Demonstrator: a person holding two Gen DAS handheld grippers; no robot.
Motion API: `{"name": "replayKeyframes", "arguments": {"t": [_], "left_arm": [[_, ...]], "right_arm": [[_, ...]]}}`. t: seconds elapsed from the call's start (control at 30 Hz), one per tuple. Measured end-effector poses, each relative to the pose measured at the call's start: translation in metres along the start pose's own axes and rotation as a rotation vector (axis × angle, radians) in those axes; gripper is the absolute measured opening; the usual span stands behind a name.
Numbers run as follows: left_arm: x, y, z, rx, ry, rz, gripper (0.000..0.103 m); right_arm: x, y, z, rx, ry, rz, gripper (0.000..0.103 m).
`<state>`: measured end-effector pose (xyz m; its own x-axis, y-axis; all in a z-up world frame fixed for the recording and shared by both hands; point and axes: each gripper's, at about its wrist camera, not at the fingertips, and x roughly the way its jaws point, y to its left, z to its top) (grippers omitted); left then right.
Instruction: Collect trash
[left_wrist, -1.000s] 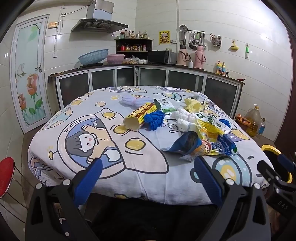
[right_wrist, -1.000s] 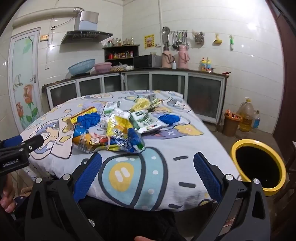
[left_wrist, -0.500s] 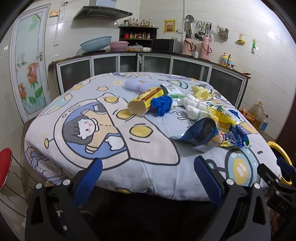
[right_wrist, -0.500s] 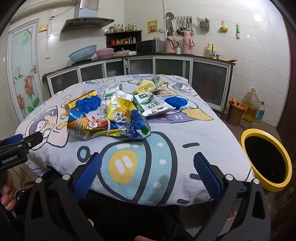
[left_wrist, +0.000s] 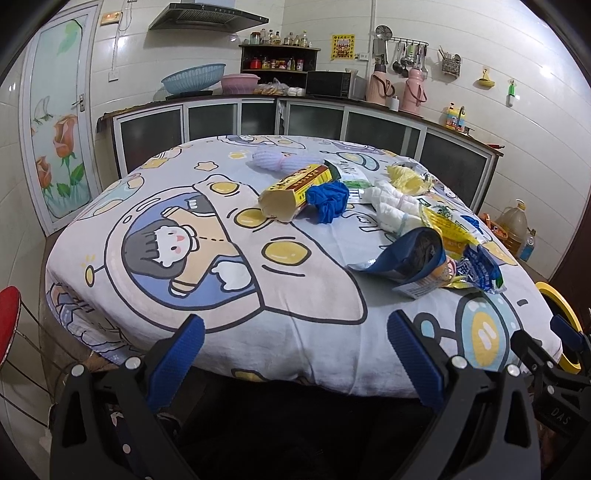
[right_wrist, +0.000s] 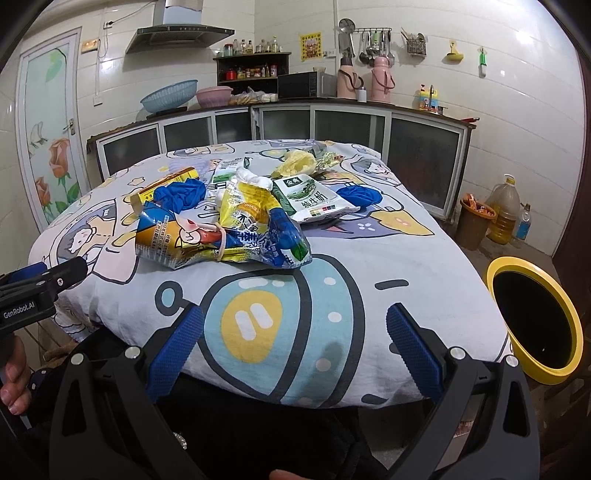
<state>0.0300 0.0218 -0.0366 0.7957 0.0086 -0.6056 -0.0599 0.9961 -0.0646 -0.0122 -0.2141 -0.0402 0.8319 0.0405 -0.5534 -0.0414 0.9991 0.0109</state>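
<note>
Trash lies in a heap on the cartoon-print tablecloth (left_wrist: 184, 258). It includes a yellow carton (left_wrist: 291, 190), a blue crumpled glove (left_wrist: 328, 201), white tissue (left_wrist: 395, 206) and a blue-and-yellow snack bag bundle (right_wrist: 218, 236), with a green-and-white milk packet (right_wrist: 310, 199) behind it. A yellow-rimmed bin (right_wrist: 535, 317) stands on the floor to the right of the table. My left gripper (left_wrist: 295, 354) is open and empty at the table's near edge. My right gripper (right_wrist: 295, 343) is open and empty, short of the snack bags.
A red stool (left_wrist: 7, 321) stands at the left. An oil jug (right_wrist: 504, 210) and a brown bucket (right_wrist: 474, 221) sit on the floor by the cabinets (right_wrist: 332, 125). The left gripper's body shows at the left of the right wrist view (right_wrist: 37, 291).
Both grippers have moved forward and closer to the table. The trash looms larger in both views. Both stay open and empty.
</note>
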Motion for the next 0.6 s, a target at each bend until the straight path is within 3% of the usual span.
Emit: {"name": "replayKeyframes", "arguments": {"t": [0.6], "left_arm": [[-0.0011, -0.0004, 0.0, 0.007, -0.006, 0.003, 0.096]], "right_arm": [[-0.0024, 0.0, 0.0007, 0.002, -0.003, -0.003, 0.095]]}}
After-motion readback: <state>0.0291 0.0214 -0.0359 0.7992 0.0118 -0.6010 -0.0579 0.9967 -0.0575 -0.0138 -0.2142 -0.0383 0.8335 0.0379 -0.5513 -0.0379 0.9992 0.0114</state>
